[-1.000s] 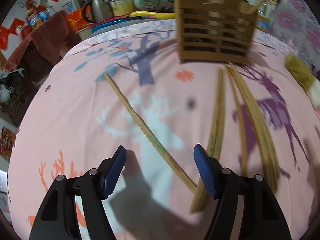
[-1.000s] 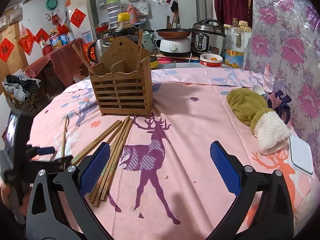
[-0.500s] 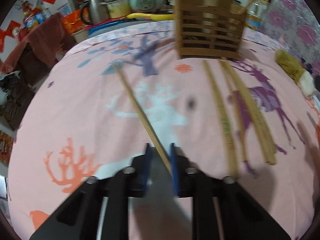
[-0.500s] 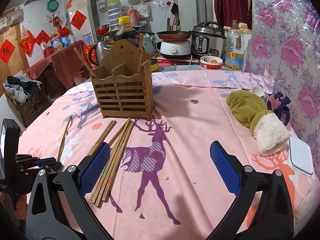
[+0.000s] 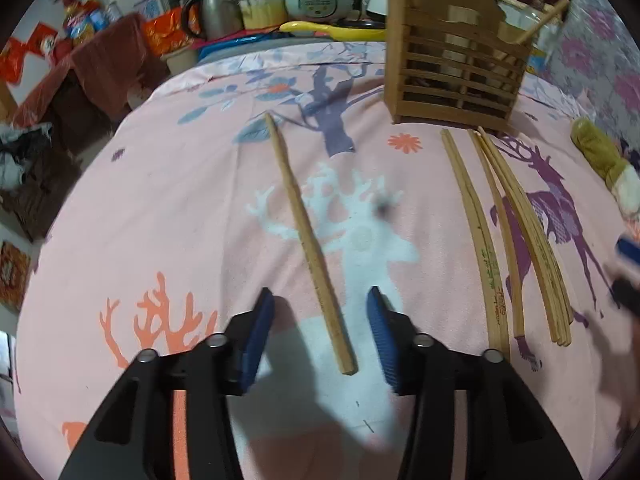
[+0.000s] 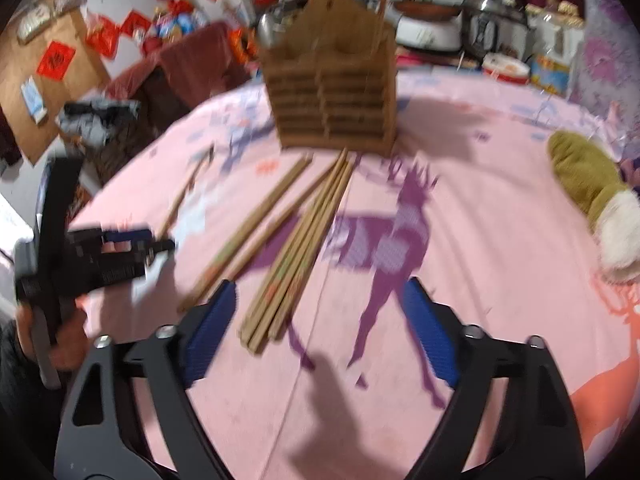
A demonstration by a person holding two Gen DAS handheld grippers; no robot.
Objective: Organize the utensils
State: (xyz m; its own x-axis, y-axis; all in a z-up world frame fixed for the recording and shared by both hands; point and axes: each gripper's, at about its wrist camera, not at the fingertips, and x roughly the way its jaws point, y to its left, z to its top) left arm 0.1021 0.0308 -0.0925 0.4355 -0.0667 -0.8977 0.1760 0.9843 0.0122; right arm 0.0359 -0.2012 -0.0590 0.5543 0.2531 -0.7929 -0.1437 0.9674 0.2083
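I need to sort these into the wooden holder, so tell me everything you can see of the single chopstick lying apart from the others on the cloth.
The single chopstick is a pale wooden stick, plain, thicker at the near end and tapering toward the far tip. It lies flat on the pink tablecloth, pointing roughly away toward the wooden holder, well left of the other chopsticks. Its near end sits between the opening left tongs, whose pads do not touch it.

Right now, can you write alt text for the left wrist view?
A single chopstick lies on a pink cloth between the opening jaws of the left gripper, untouched. More chopsticks lie to its right, before a wooden holder.
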